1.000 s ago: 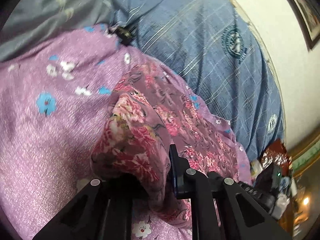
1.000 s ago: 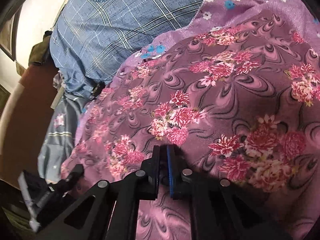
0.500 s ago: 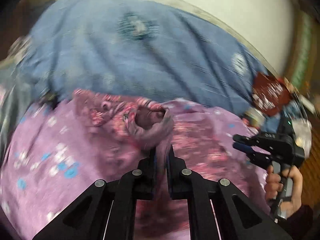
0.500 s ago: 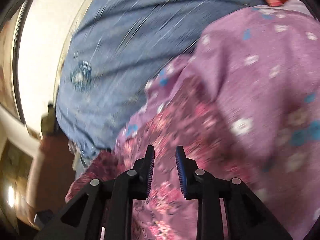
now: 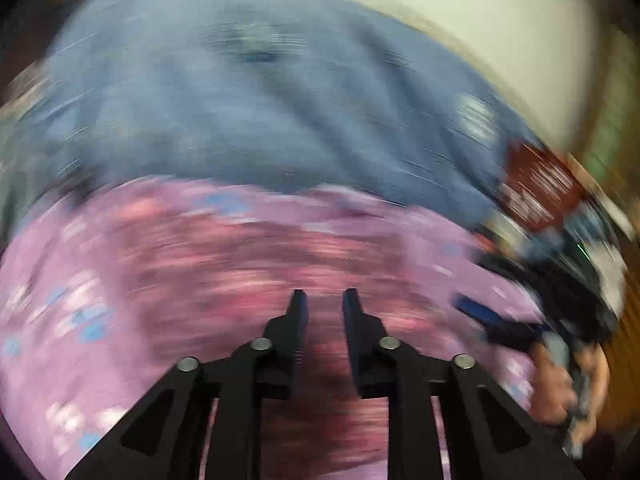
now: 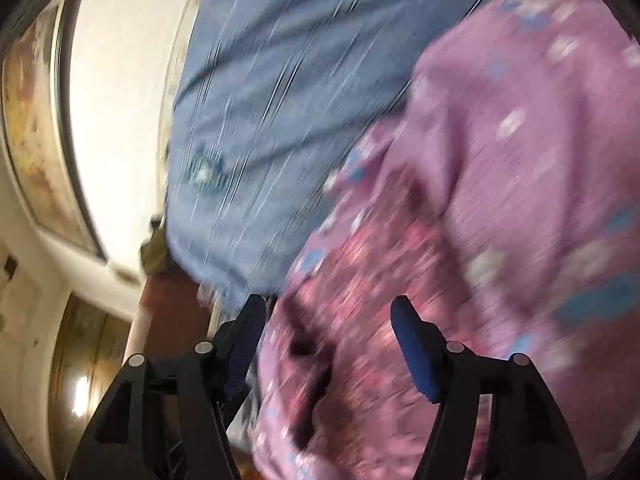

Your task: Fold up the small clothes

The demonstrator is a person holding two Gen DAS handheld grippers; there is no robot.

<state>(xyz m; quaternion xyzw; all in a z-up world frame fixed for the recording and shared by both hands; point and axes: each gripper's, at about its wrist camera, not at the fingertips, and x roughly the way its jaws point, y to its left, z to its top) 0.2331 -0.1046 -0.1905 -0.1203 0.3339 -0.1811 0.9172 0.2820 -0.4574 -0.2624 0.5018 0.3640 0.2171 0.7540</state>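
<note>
Both views are motion-blurred. The small garment, mauve with red-pink flowers [image 5: 256, 264], lies on a lilac cloth with blue and white flowers [image 5: 52, 320]. My left gripper [image 5: 323, 304] is above the garment, its jaws a little apart with nothing between them. In the right wrist view the garment [image 6: 360, 320] lies below my right gripper [image 6: 328, 312], whose jaws stand wide apart and empty. The right gripper, held in a hand, also shows in the left wrist view [image 5: 500, 320] at the right edge.
A blue checked cloth [image 5: 260, 100] covers the bed behind the lilac cloth; it shows in the right wrist view too [image 6: 260, 120]. A pale wall [image 5: 480, 20] lies beyond. A dark red packet [image 5: 536, 184] and clutter lie at the right. A framed picture [image 6: 36, 120] hangs left.
Both grippers let go of the garment and opened. The left was shut on a bunched fold and now stands apart above the laid-down garment. The right opened wider and swung away.
</note>
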